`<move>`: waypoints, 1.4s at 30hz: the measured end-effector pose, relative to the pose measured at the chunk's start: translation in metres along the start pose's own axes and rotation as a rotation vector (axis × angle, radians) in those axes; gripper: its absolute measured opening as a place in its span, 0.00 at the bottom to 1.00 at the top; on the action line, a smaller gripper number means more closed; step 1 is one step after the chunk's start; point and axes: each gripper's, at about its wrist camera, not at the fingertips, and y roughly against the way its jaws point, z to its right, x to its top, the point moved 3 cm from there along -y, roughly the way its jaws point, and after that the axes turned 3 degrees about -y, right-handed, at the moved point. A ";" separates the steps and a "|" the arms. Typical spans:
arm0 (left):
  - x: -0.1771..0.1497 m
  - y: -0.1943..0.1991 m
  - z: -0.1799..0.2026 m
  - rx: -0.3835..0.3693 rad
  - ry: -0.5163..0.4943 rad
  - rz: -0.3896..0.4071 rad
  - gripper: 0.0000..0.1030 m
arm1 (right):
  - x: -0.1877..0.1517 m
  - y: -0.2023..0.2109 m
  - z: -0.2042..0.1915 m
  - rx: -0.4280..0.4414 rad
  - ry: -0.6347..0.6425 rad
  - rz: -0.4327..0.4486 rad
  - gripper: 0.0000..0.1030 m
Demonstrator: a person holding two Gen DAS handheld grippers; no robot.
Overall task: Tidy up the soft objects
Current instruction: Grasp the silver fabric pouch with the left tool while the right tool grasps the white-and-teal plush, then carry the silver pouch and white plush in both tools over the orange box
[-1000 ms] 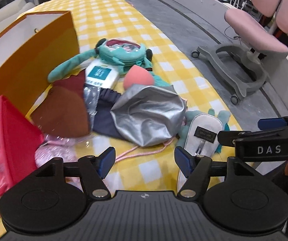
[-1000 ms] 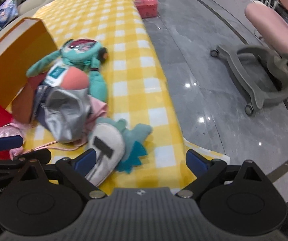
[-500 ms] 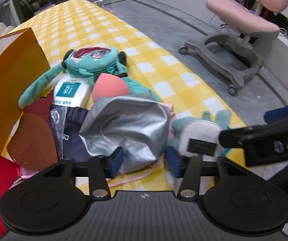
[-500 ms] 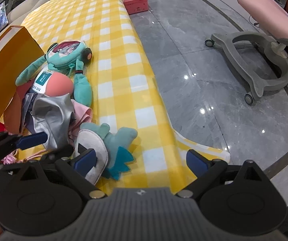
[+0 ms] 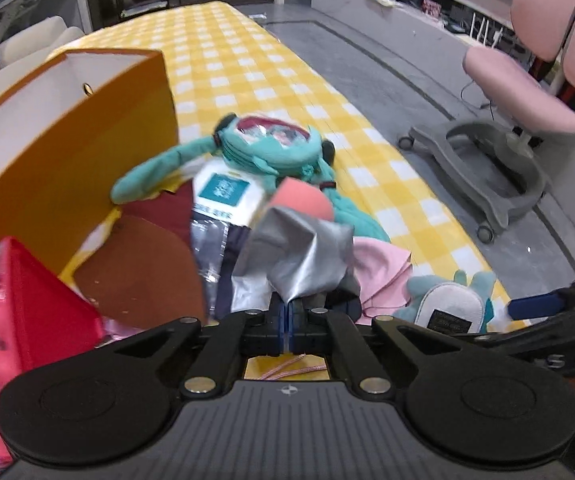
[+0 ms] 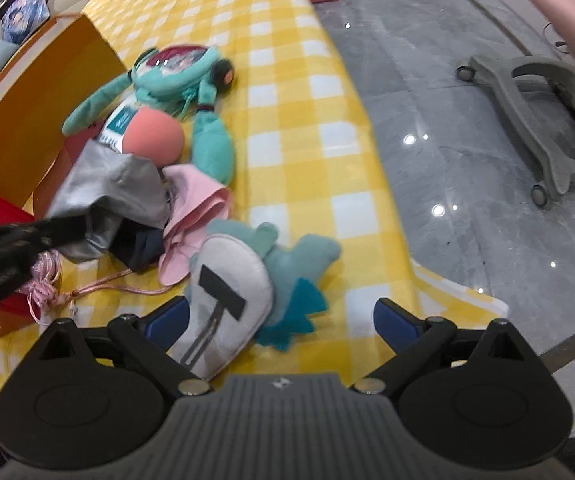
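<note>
A pile of soft things lies on the yellow checked tablecloth (image 5: 239, 60). My left gripper (image 5: 287, 312) is shut on the near edge of the crumpled silver pouch (image 5: 303, 252), which bunches up from the pads; the right wrist view shows that pouch (image 6: 115, 188) pulled left by the blurred left gripper (image 6: 59, 228). Behind it lie a coral sponge (image 5: 303, 200), a teal plush doll (image 5: 267, 148) and a pink cloth (image 5: 379, 264). My right gripper (image 6: 281, 318) stands open just above a white and teal plush slipper (image 6: 227, 296), with nothing between its fingers.
An open orange box (image 5: 59, 152) stands at the left, a red box (image 5: 15, 300) and a brown leather piece (image 5: 139, 276) in front of it. A pink cord (image 6: 115, 284) trails on the cloth. The table edge (image 6: 383, 184) drops to grey floor with a pink chair (image 5: 527, 92).
The left gripper's jaws went from wide open to shut on the silver pouch, which now bunches up and uncovers the pink cloth. The right gripper sank closer to the white plush slipper.
</note>
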 end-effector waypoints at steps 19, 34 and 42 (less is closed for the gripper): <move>-0.009 0.050 -0.016 0.000 0.072 0.070 0.02 | -0.006 0.039 -0.010 0.125 0.004 0.099 0.21; -0.008 0.097 -0.034 0.004 0.116 0.161 0.02 | -0.015 0.089 -0.030 0.139 0.043 0.196 0.19; 0.002 0.119 -0.037 -0.015 0.084 0.201 0.02 | -0.012 0.110 -0.056 0.104 0.140 0.226 0.19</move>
